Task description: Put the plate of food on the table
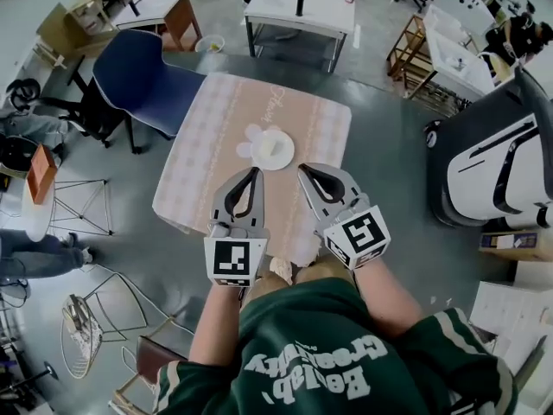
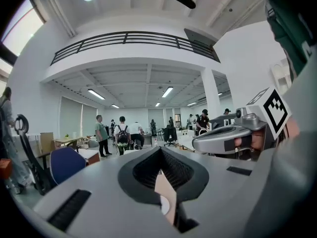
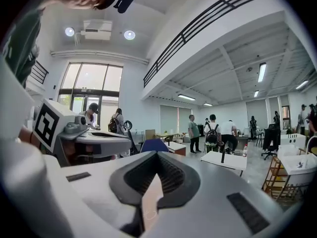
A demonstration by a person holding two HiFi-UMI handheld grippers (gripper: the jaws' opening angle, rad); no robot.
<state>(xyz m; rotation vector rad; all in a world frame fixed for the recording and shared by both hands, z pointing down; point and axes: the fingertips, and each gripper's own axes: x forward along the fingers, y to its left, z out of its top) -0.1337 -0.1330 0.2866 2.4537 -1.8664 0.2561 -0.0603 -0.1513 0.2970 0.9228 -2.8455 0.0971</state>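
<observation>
Holds left tool and right tool pressed together on nothing, side by side on the near side of the plate of food, set already near the middle of the tabletop, straight ahead between both tips, about equally near either hand.

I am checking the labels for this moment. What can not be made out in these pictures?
Food on the plate: too small in the head view to name.
Table in both gripper views: only a sliver shows between the jaws.
Black-and-white machine: cut off by the head view's right edge.
</observation>
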